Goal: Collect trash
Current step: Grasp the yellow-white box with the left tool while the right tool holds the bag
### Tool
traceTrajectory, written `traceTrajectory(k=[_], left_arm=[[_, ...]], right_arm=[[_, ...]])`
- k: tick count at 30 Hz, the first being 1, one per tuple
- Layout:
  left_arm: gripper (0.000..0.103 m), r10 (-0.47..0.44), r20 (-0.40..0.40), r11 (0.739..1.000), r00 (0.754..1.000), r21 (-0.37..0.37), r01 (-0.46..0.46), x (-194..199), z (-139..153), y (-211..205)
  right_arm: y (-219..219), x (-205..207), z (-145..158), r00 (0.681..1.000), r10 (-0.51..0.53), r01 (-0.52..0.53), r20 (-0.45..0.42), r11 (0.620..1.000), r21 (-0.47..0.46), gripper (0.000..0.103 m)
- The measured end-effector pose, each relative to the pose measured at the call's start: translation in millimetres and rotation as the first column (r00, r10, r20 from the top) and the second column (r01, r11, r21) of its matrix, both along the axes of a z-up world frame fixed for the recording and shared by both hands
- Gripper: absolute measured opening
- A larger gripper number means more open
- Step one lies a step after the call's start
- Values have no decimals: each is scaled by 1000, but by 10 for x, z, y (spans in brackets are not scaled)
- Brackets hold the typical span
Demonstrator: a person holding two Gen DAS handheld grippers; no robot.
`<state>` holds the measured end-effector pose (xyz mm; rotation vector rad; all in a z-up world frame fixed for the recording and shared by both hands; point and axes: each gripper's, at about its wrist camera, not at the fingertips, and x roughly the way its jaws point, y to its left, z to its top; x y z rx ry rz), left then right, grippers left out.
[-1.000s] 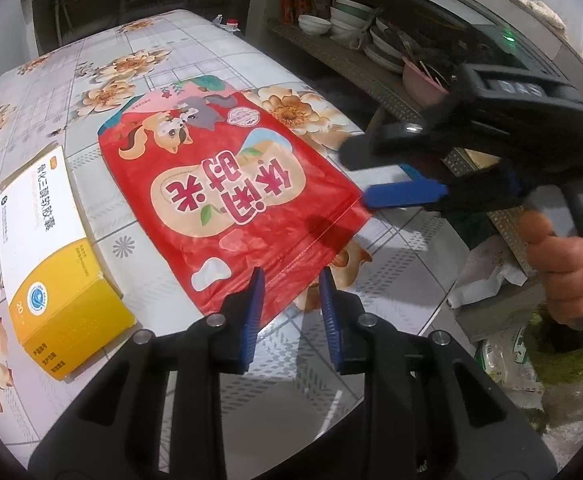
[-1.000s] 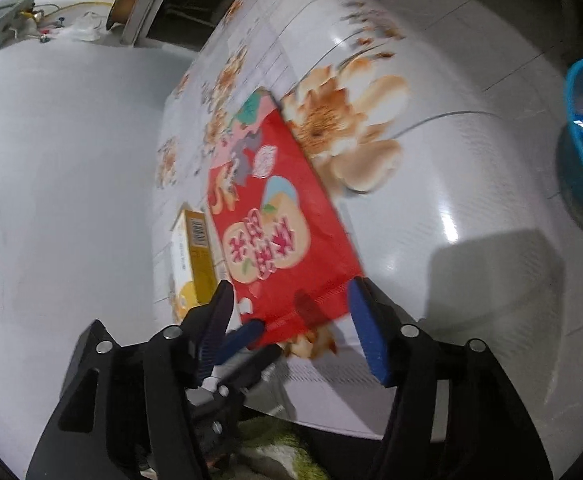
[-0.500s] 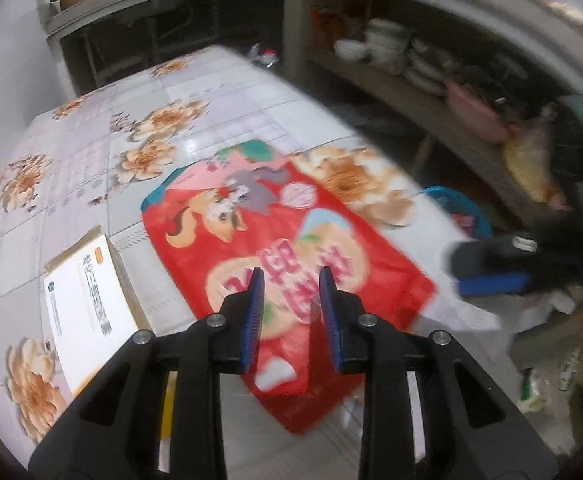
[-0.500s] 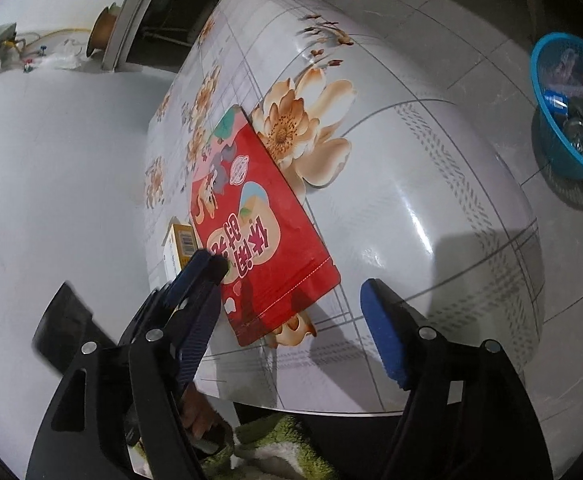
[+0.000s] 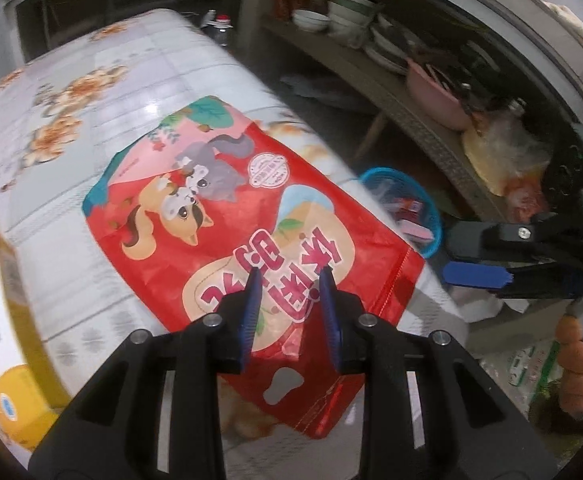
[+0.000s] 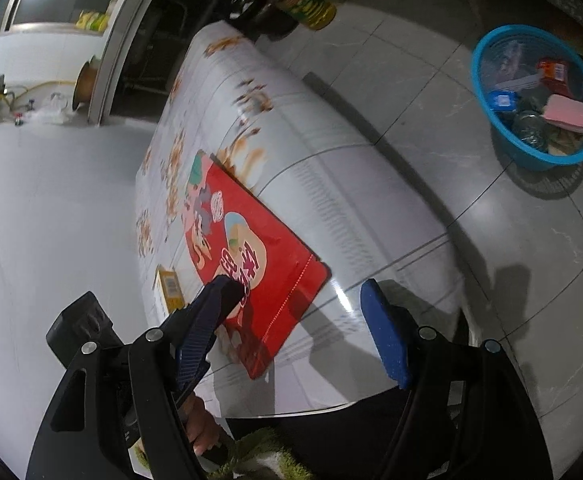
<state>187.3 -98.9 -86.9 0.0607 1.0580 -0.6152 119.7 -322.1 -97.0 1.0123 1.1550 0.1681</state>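
I see a yellow box (image 5: 3, 344) beside the red snack bag (image 5: 251, 216) lying flat lengthwise on the table (image 5: 91, 60); my left gripper (image 5: 290, 304) hovers narrowly parted above it, right gripper (image 6: 303, 320) wide.

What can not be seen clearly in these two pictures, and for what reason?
- Yellow and white box: cut off by the left edge in the left wrist view; its print is blurred.
- Same box in the right wrist view: mostly hidden behind the left gripper.
- Red snack bag: its near end is covered by the left gripper's fingers; whether they touch it is unclear.
- Blue basket: its contents are too small to name.
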Motion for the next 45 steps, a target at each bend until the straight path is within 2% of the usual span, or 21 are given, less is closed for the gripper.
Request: traceTrajectory(k=[5, 8, 11, 15, 18, 25, 27, 31, 33, 35, 40, 41, 43, 45], left_arm=[[26, -29, -78, 992, 997, -124, 19, -23, -43, -100], [27, -44, -62, 991, 997, -130, 35, -61, -57, -161], [27, -65, -56, 989, 996, -134, 57, -118, -54, -191], [27, -65, -52, 989, 997, -139, 57, -141, -48, -171], [27, -66, -59, 988, 996, -147, 57, -126, -37, -163], [27, -79, -79, 982, 994, -176, 64, -128, -22, -128], [27, -86, -84, 980, 993, -185, 69, -114, -30, -107], [27, -88, -93, 978, 992, -198, 69, -136, -29, -63], [28, -89, -95, 979, 992, -190, 69, -150, -10, -20], [33, -71, -73, 983, 995, -176, 57, -175, 40, 80], [61, 40, 51, 989, 998, -142, -32, -273, 371, 604], [65, 87, 84, 988, 993, -131, -76, -280, 458, 760], [80, 184, 142, 980, 973, -109, -169, -272, 587, 1031], [84, 288, 197, 957, 937, -40, -286, -227, 647, 1252]], right_arm=[[-177, -64, -107, 997, -70, 70, -12, 998, 2, 71], [-246, -100, -206, 996, -89, 89, -4, 993, 75, 71], [-253, -115, -225, 994, -91, 81, 53, 982, 172, 71], [-208, -95, -306, 991, -105, 80, 83, 962, 262, 69], [-149, -93, -396, 988, -115, 74, 103, 938, 339, 60], [-30, 14, -447, 984, -114, 64, 138, 943, 326, 41], [24, 52, -441, 985, -100, 56, 140, 956, 287, 32], [99, 70, -439, 988, -85, 59, 129, 978, 198, 6], [115, 72, -441, 987, -84, 59, 135, 981, 184, 4], [134, 63, -401, 987, -74, 53, 145, 988, 143, 4], [173, 78, -353, 987, -53, 40, 152, 996, 83, 4], [180, 86, -349, 987, -49, 38, 153, 996, 78, 4], [206, 106, -333, 987, -43, 33, 154, 997, 68, 4], [227, 109, -322, 987, -40, 31, 155, 998, 63, 4]])
